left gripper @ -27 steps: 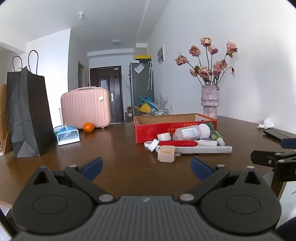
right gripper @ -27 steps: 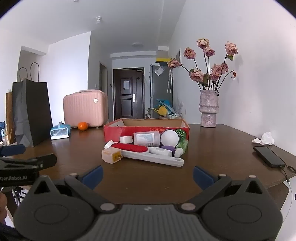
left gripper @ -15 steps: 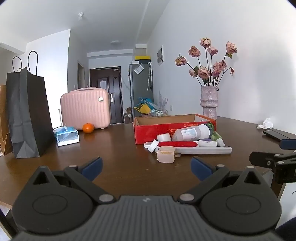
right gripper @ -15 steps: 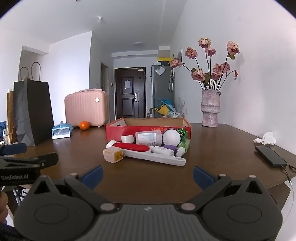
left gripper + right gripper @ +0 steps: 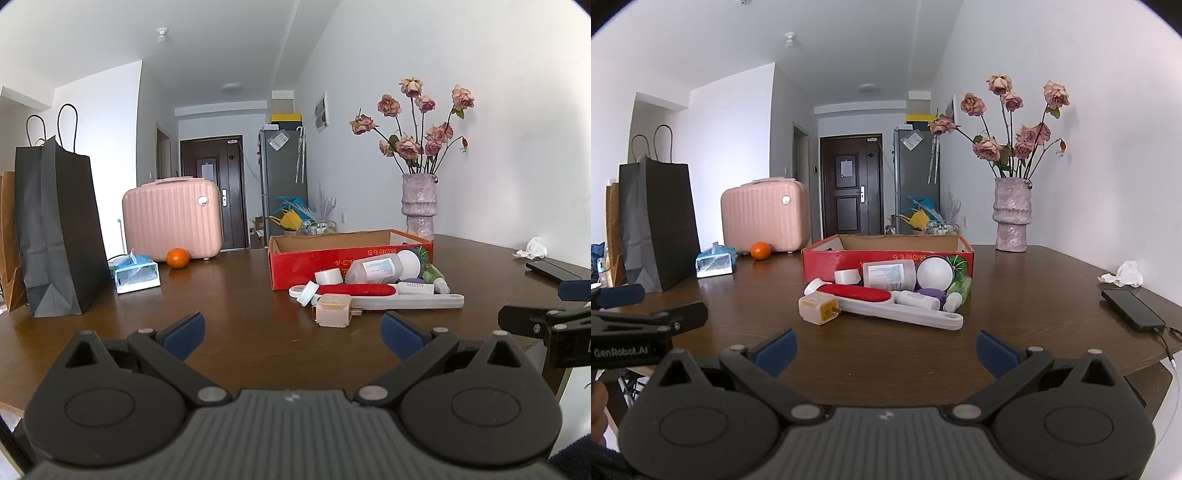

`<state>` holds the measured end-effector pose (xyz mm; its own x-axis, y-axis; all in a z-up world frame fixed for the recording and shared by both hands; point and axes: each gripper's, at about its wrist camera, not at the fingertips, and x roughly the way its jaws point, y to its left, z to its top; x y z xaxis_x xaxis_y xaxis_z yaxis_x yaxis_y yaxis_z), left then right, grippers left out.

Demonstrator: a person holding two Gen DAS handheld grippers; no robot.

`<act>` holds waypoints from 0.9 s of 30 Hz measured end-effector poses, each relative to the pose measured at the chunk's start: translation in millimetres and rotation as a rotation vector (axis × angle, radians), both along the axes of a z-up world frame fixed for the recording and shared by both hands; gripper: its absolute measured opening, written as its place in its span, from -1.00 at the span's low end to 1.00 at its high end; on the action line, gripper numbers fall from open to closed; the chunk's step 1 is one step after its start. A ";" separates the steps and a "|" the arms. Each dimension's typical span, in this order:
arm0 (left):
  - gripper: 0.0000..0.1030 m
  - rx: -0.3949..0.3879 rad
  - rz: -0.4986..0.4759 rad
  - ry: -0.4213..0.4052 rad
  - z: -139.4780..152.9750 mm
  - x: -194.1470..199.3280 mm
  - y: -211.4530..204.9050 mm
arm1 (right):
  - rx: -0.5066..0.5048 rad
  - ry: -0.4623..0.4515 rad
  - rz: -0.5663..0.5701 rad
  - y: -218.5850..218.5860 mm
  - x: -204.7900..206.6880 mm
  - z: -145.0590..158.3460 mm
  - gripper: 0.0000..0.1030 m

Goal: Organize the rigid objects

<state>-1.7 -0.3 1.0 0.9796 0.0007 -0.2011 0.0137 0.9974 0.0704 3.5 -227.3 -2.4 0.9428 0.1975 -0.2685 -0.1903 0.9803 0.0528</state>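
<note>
- The left gripper [image 5: 291,334] and the right gripper [image 5: 885,346] both stood spread wide with nothing between their blue pads, hanging over the near edge of the worktop [image 5: 1015,302], well short of the clutter.
- The loose pieces lay heaped against the front wall of the red cardboard box [image 5: 886,256]: a beige charger plug [image 5: 818,310], a red-and-white lint brush [image 5: 886,304], a clear labelled bottle [image 5: 888,274], a white ball [image 5: 934,273], a green bottle [image 5: 958,288] and a small white tube [image 5: 918,299].
- The box looked empty as far as its interior showed; its floor was hidden.
- Risk, as I judged it: the pieces overlapped, so lifting 1 could drag its neighbours; the ball and bottle could roll off.
- The 2 grippers could clash, converging on 1 heap.
- The phone [image 5: 1132,309] near the right edge could be knocked.
</note>
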 end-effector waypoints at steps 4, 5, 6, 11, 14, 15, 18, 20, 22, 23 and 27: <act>1.00 0.001 -0.001 -0.003 0.6 -1.1 -0.8 | -0.001 -0.002 0.000 -0.2 0.4 0.1 1.00; 1.00 0.002 -0.001 -0.005 1.4 -1.5 -0.4 | 0.000 -0.002 0.000 -0.3 0.2 0.1 1.00; 1.00 0.002 -0.003 -0.006 1.0 -2.0 -0.4 | 0.000 -0.002 0.001 0.0 0.3 0.1 1.00; 1.00 0.001 -0.005 -0.006 0.8 -2.3 -0.3 | 0.002 0.000 0.001 -0.4 0.8 0.0 1.00; 1.00 0.001 -0.005 -0.006 1.1 -2.2 -0.2 | 0.003 0.000 0.001 -1.0 1.0 -0.1 1.00; 1.00 0.001 -0.005 -0.006 1.2 -2.2 0.0 | 0.003 -0.001 0.002 -0.9 0.9 -0.1 1.00; 1.00 0.001 -0.008 -0.008 1.7 -2.3 -0.1 | 0.004 -0.001 0.003 -1.3 0.8 -0.1 1.00; 1.00 0.002 -0.008 -0.010 2.0 -2.3 0.4 | 0.005 -0.002 0.003 -1.3 0.5 -0.2 1.00; 1.00 0.002 -0.008 -0.011 2.7 -1.7 0.9 | 0.005 -0.002 0.002 -1.3 0.4 -0.1 1.00; 1.00 0.002 -0.008 -0.011 2.8 -1.5 1.0 | 0.004 -0.002 0.002 -1.3 0.5 0.0 1.00; 1.00 0.002 -0.008 -0.012 3.2 -1.8 1.0 | 0.004 -0.004 0.003 -2.0 0.2 0.2 1.00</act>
